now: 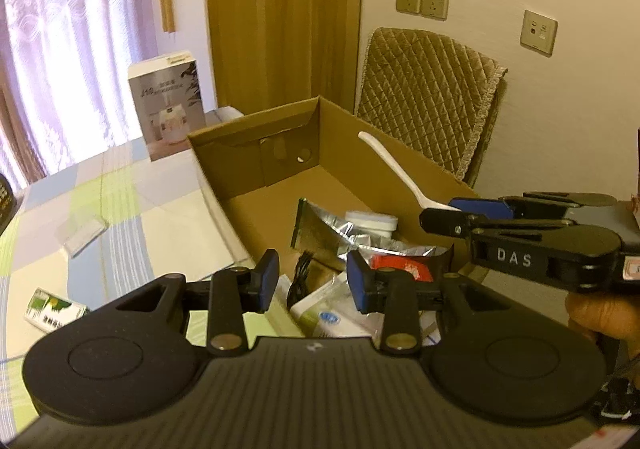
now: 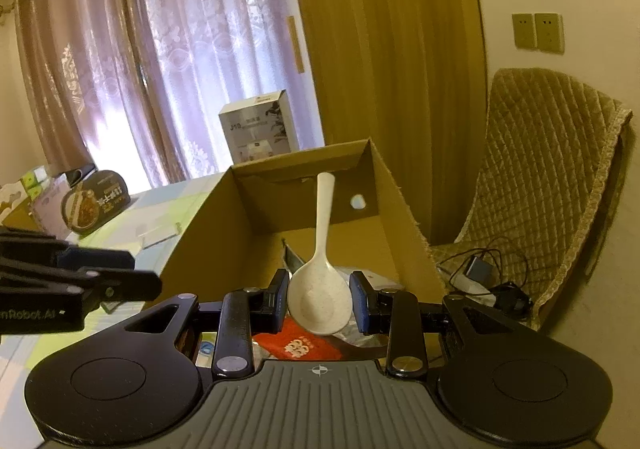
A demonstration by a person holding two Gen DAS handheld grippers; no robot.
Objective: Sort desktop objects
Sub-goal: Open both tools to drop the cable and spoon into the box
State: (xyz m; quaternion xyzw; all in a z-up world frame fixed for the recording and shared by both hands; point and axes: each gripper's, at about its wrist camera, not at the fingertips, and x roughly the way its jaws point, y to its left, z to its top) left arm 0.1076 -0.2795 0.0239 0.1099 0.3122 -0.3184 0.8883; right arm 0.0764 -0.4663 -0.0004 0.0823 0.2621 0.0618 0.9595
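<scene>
An open cardboard box (image 1: 224,177) (image 2: 200,241) stands on the checked tablecloth. Inside lie a foil pouch (image 1: 360,241), a white round jar (image 1: 372,221), a red packet (image 1: 400,267) (image 2: 296,345) and a white-green packet (image 1: 332,313). My right gripper (image 1: 460,212) (image 2: 320,301) hangs over the box, shut on the bowl of a white plastic spoon (image 1: 394,169) (image 2: 320,297) whose handle points away and up. At the box's near left corner my left gripper (image 1: 314,281) (image 2: 132,273) is open and holds nothing.
On the cloth left of the box lie a small green-white carton (image 1: 52,309) and a clear plastic case (image 1: 82,235). A tall white product box (image 1: 168,101) stands behind. A quilted chair (image 1: 432,101) with charger cables (image 2: 480,273) is to the right.
</scene>
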